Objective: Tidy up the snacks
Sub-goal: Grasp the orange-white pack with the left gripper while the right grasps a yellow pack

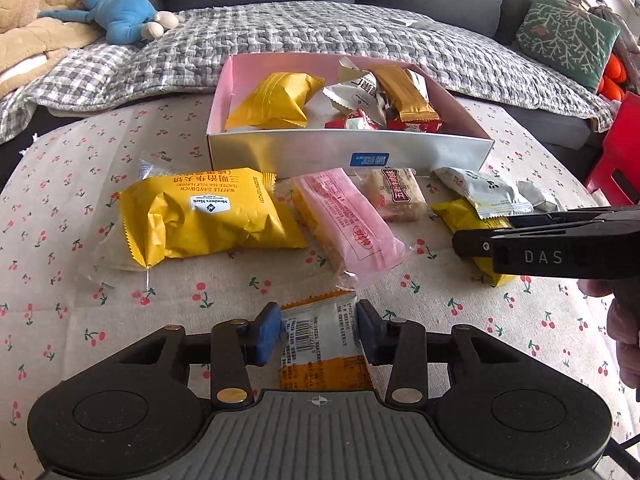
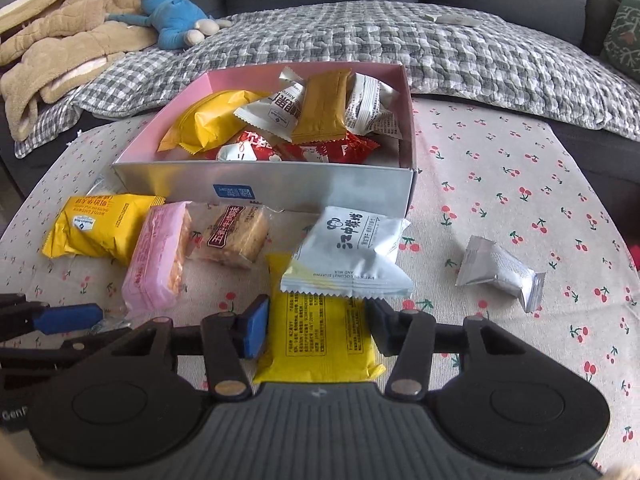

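Two grippers: each closed on a packet, both low in their own frames.
Left gripper (image 1: 318, 334): blue pads pressed on both sides of an orange-and-silver packet (image 1: 320, 344), bottom centre of the left view; packet lies on the cloth.
Right gripper (image 2: 316, 326): pads clamped on the sides of a yellow packet (image 2: 318, 340), bottom centre of the right view; also seen at the right edge of the left view.
Waffle pack (image 1: 204, 216): yellow, left of centre in the left view, flat on the cloth.
Pink bar (image 1: 348, 220): centre of the left view, just right of the waffle pack, lying diagonally.
Nougat bar (image 2: 236, 236): clear wrapper with brown label, just right of the pink bar, near the box front.
White packet (image 2: 348, 256): centre of the right view, overlapping the far end of the yellow packet.
Silver packet (image 2: 500, 272): right of the right view, alone, well apart from the others.
Box (image 1: 348, 152): upper centre, open, pink inside; holds yellow, white, gold and red packets.
Cloth (image 1: 60, 300): cherry print, under everything.
Blue toy (image 1: 120, 12): upper left, on the grey checked sofa cover.
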A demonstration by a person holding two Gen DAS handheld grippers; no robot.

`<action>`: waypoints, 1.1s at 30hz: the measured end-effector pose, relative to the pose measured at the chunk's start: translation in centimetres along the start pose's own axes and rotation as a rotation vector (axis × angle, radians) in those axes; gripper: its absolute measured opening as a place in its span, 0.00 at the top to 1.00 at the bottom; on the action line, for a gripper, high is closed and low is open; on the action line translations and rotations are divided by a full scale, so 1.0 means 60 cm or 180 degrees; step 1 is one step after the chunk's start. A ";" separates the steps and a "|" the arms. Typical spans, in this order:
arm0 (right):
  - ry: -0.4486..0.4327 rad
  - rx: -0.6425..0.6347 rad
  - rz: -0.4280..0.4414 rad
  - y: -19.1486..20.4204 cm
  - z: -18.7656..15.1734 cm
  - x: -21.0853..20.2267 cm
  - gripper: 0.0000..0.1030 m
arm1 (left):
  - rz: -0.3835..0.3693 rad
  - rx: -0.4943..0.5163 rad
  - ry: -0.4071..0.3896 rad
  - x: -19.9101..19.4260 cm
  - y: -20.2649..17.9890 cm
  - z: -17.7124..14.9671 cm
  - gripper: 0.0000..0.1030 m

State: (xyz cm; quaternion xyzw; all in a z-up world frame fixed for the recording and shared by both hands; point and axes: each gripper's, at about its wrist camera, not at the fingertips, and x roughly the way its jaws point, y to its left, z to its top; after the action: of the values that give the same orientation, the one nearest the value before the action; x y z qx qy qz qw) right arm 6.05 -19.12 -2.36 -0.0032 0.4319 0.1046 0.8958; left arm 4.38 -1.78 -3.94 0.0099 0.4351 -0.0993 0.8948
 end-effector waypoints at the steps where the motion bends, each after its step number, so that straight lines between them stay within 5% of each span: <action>1: 0.0002 -0.0044 -0.0001 0.003 -0.004 -0.002 0.54 | 0.0005 0.0026 -0.0002 -0.002 0.001 -0.002 0.63; 10: 0.0087 -0.0291 0.0007 0.014 -0.029 -0.030 0.54 | 0.0019 0.0068 0.0027 -0.012 0.012 -0.009 0.66; 20: 0.0313 -0.0112 -0.0026 0.011 -0.034 -0.046 0.55 | 0.0026 0.0013 0.0033 -0.020 0.022 -0.008 0.69; 33: 0.0157 0.0024 0.0104 0.002 -0.021 -0.088 0.55 | 0.0013 -0.0009 -0.0002 -0.036 0.027 -0.005 0.76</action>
State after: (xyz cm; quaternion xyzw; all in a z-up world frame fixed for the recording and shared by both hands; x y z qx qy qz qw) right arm 1.85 -20.07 0.93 0.0046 0.4542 0.1174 0.8831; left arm 3.15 0.23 -2.56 0.0096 0.4350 -0.0969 0.8951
